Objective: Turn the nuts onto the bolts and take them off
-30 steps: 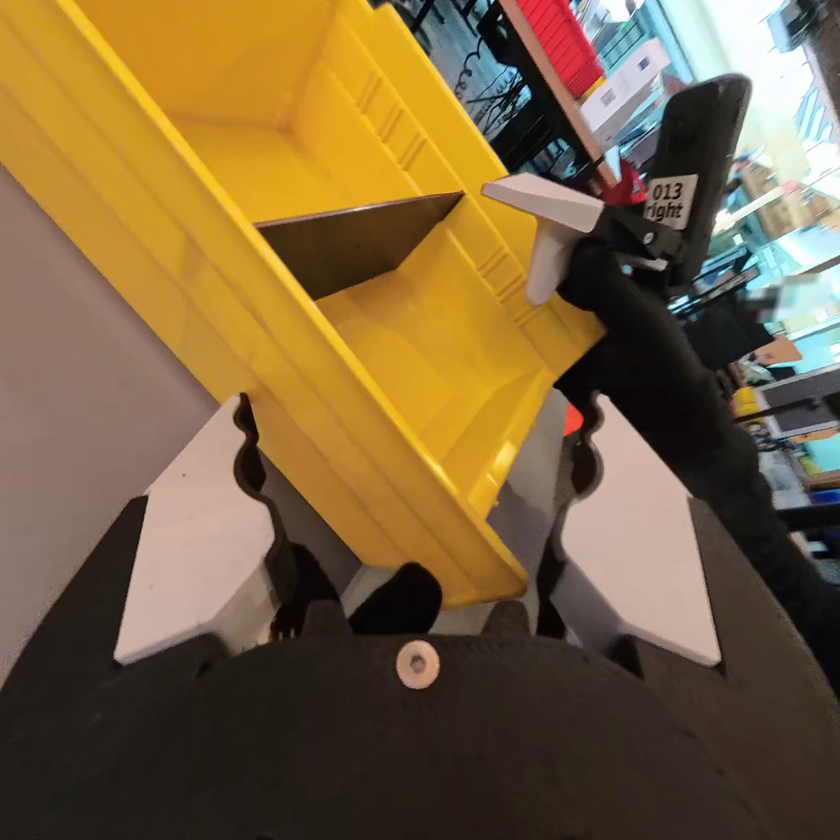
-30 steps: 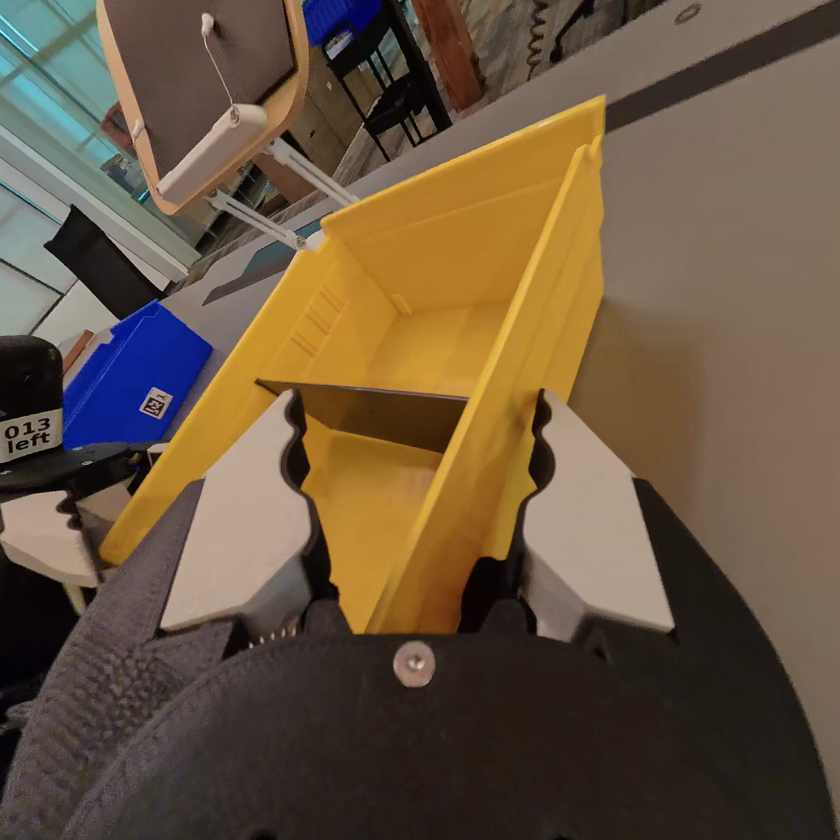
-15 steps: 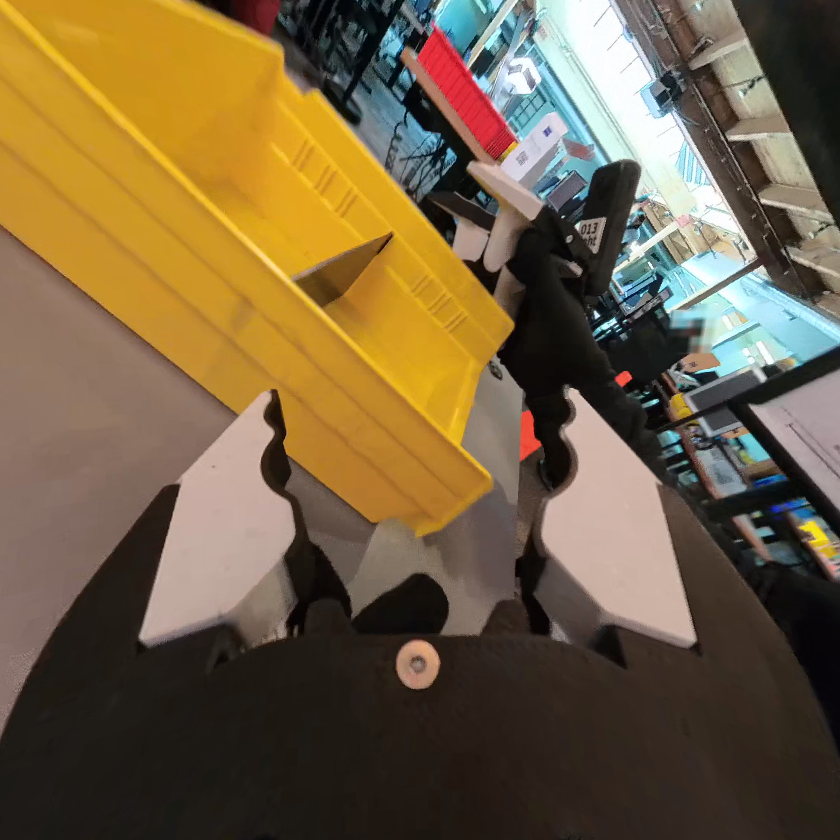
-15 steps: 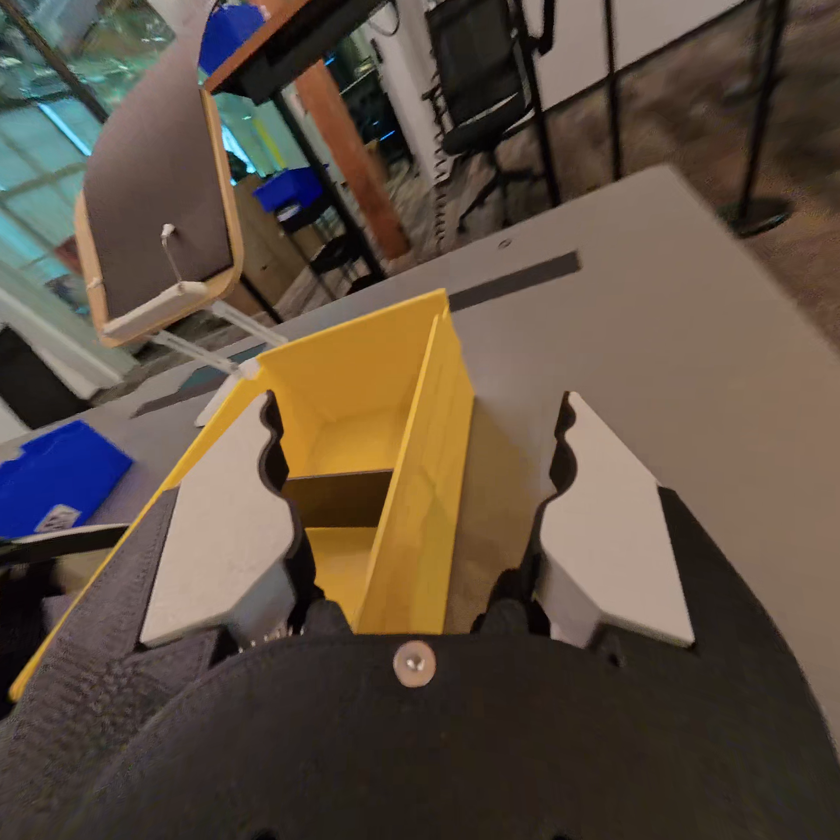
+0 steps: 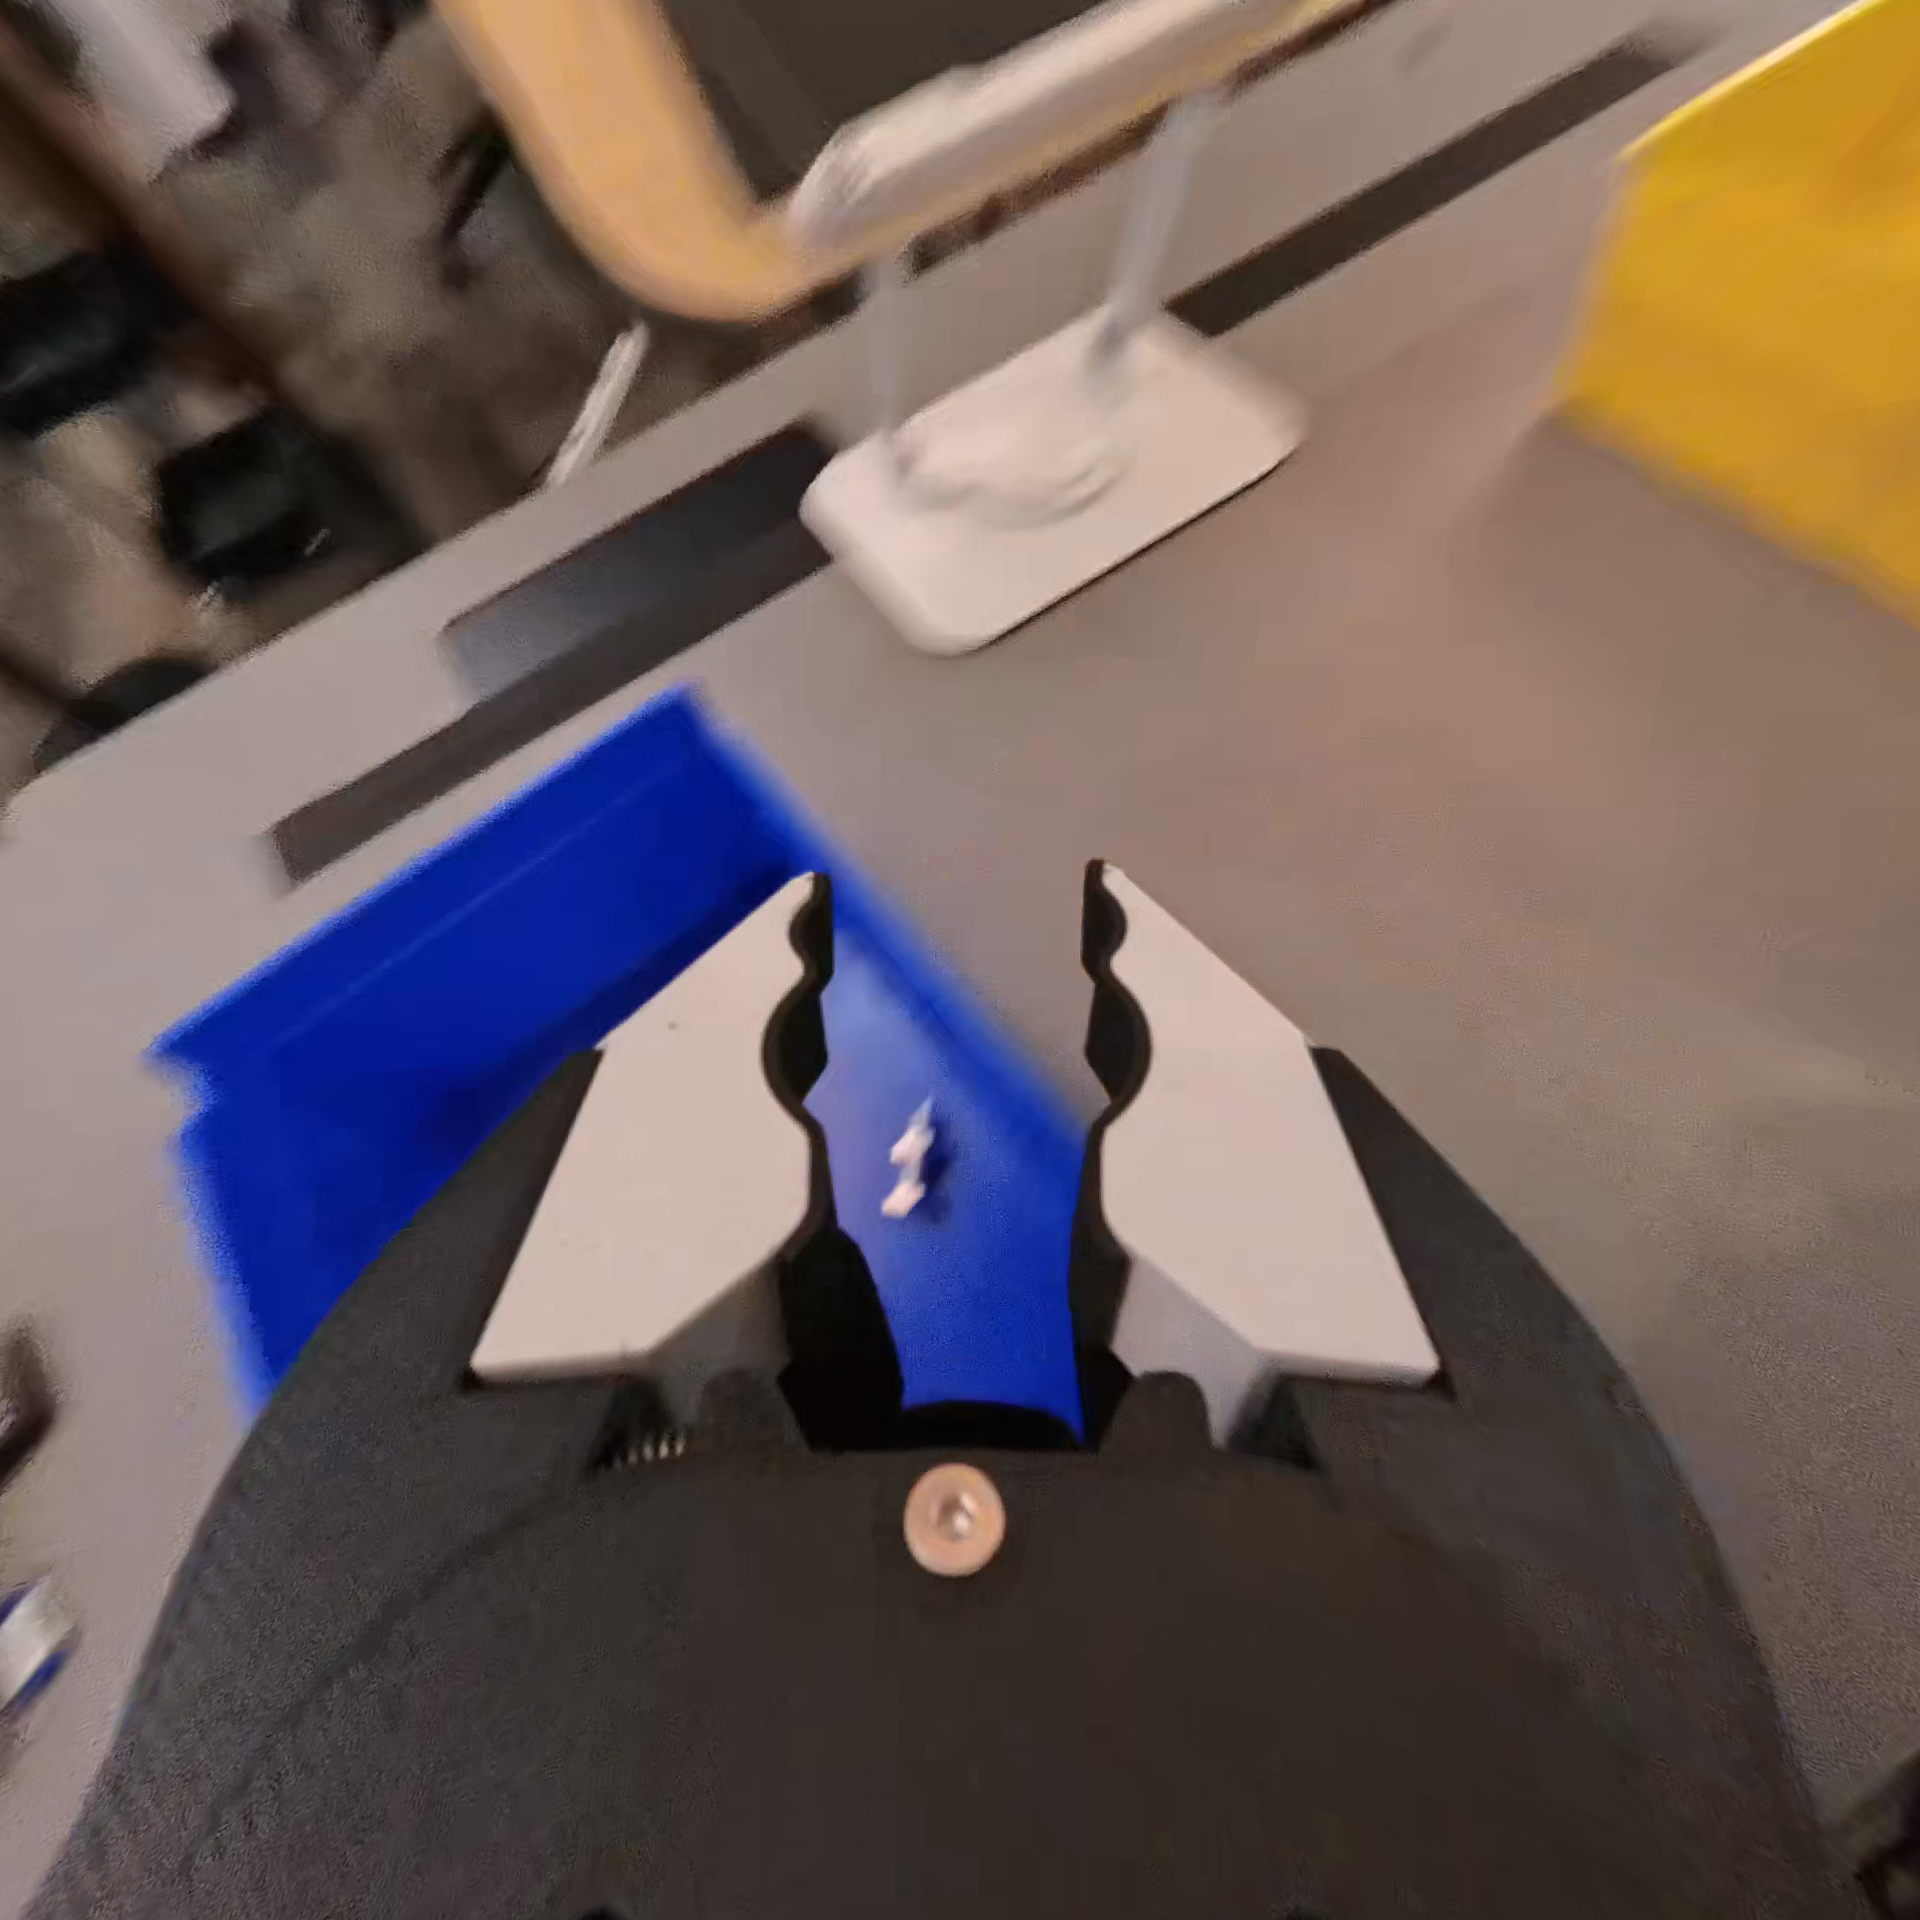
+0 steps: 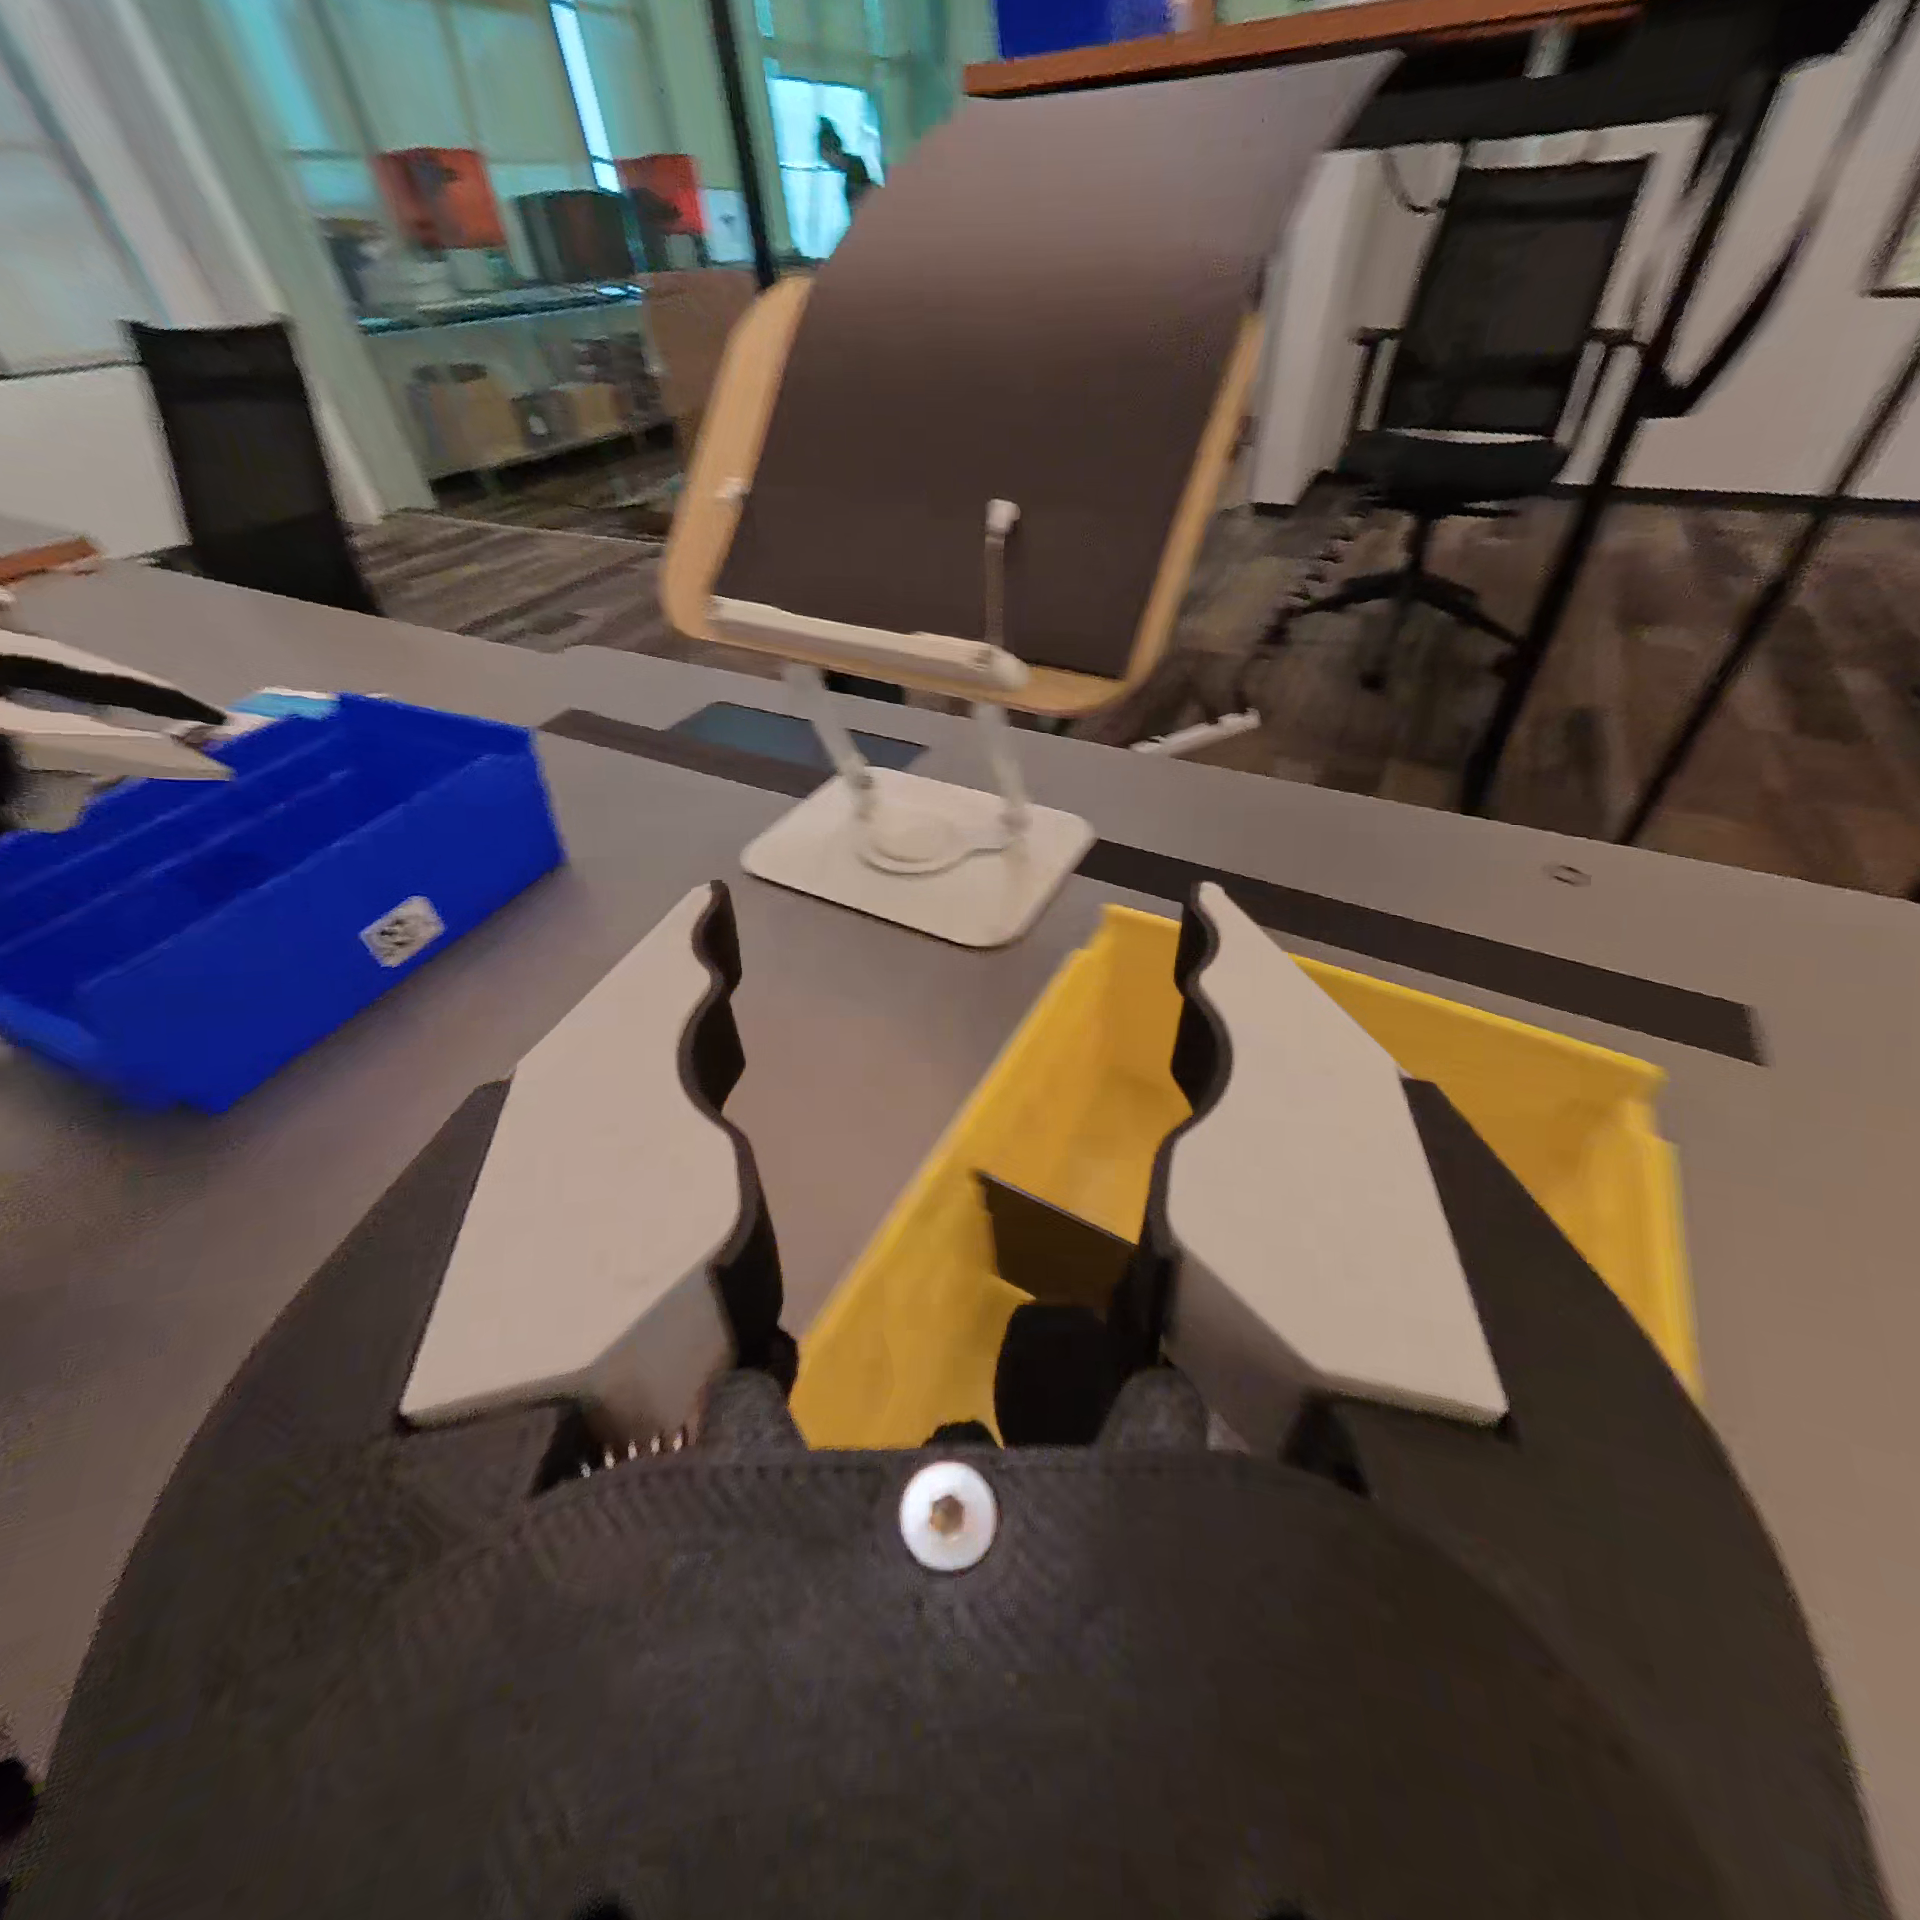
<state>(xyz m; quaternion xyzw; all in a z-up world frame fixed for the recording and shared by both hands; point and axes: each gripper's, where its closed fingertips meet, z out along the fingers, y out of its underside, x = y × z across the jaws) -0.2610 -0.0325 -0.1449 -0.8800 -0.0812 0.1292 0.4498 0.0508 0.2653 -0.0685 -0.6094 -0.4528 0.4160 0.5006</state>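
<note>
No nut or bolt shows clearly. My left gripper (image 5: 956, 878) is open and empty, hovering over the near end of a blue bin (image 5: 468, 1018). A small white mark (image 5: 914, 1158) on the blue plastic shows between its fingers, too blurred to identify. My right gripper (image 6: 956, 894) is open and empty, held above the left wall of a yellow bin (image 6: 1475, 1049) that has a black divider (image 6: 1049, 1236). In the right wrist view the left gripper's fingers (image 6: 114, 753) reach in over the blue bin (image 6: 260, 914) at the far left. The yellow bin's corner (image 5: 1766, 312) also shows in the left wrist view.
A dark panel with a wooden frame (image 6: 987, 416) stands on a white stand (image 6: 914, 862) at the back of the grey table (image 6: 260, 1195), between the two bins; its base (image 5: 1049, 488) also shows in the left wrist view. An office chair (image 6: 1475, 416) stands beyond.
Both grippers have come away from the yellow bin. The left one has swung over to the blue bin, its jaws narrower. The right one has pulled back and levelled out.
</note>
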